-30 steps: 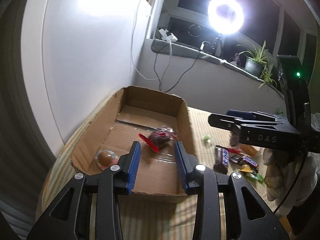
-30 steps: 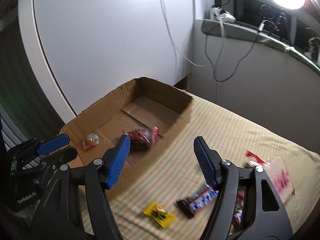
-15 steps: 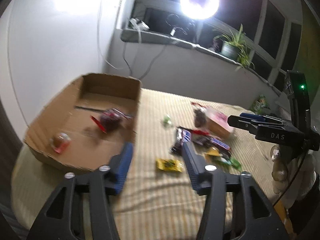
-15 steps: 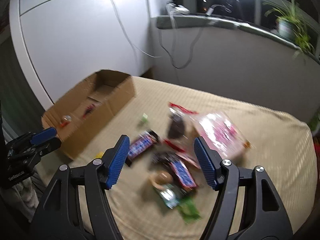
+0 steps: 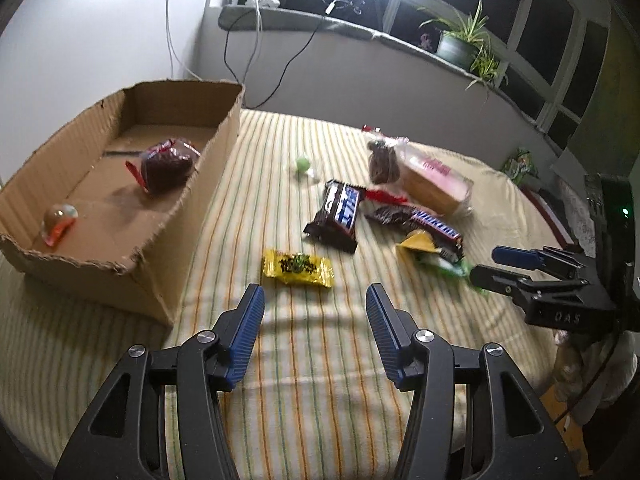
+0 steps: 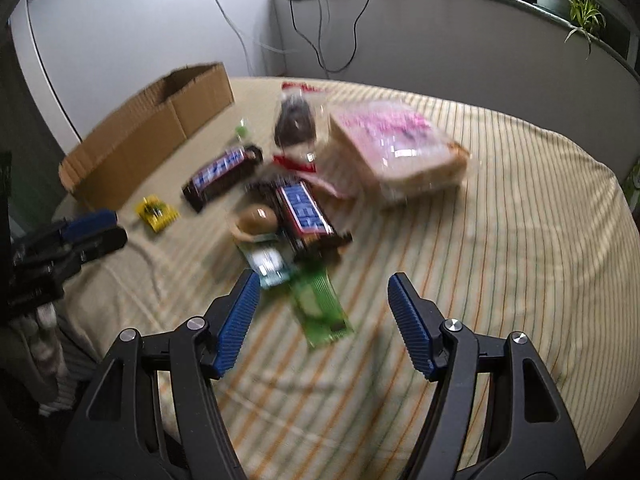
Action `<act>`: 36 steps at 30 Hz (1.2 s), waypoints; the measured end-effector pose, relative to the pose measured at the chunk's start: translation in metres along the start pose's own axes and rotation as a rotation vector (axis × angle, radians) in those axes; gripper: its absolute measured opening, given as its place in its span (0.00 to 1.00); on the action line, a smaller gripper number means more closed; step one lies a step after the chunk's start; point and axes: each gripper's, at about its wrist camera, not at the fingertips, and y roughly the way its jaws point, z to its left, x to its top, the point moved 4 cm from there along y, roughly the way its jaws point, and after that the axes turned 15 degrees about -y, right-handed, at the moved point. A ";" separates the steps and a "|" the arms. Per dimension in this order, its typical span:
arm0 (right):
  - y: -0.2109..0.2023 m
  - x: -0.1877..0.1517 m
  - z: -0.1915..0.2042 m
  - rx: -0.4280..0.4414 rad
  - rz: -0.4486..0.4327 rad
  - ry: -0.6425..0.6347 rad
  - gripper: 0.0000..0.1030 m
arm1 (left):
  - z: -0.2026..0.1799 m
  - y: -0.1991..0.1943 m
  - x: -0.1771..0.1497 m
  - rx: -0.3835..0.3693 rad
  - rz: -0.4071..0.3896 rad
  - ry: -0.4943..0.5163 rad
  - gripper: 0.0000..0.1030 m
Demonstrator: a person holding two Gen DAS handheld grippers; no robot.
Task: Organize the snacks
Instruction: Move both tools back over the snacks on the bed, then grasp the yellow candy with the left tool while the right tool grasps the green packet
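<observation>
A cardboard box point(image 5: 152, 248) sits at the left of the striped cloth and holds a dark wrapped snack point(image 5: 166, 166) and a small round candy point(image 5: 60, 218). My left gripper point(image 5: 314, 300) is open and empty, just short of a yellow candy packet point(image 5: 298, 268). Beyond lie two Snickers bars point(image 5: 338, 216), a green ball point(image 5: 303, 163) and a wrapped bread pack point(image 5: 434, 182). My right gripper point(image 6: 322, 288) is open and empty, over a green wrapper point(image 6: 320, 300), with a Snickers bar point(image 6: 304, 210) and the bread pack point(image 6: 392, 152) ahead.
The cloth-covered table point(image 6: 520, 200) ends at a grey wall with cables. A sill with a potted plant point(image 5: 456, 44) and a ring light is behind. The right gripper shows at the right of the left wrist view point(image 5: 532, 276).
Both grippers have swung right, away from the box and toward the loose snacks. The left jaws have opened wider. The dark wrapped snack stays in the box.
</observation>
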 end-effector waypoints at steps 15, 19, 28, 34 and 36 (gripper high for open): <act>0.014 0.000 0.003 -0.014 0.046 -0.079 0.51 | -0.004 0.034 0.013 0.071 0.040 0.037 0.51; 0.017 0.001 0.004 -0.010 0.045 -0.088 0.51 | -0.005 0.040 0.015 0.087 0.037 0.070 0.51; 0.016 0.001 0.006 -0.023 0.038 -0.107 0.36 | -0.010 0.039 0.007 0.113 0.003 0.135 0.41; 0.012 -0.003 0.013 -0.043 0.041 -0.113 0.24 | -0.012 0.038 0.006 0.101 0.003 0.138 0.27; 0.010 -0.005 0.013 -0.040 0.039 -0.097 0.24 | -0.011 0.036 0.006 0.092 0.005 0.131 0.23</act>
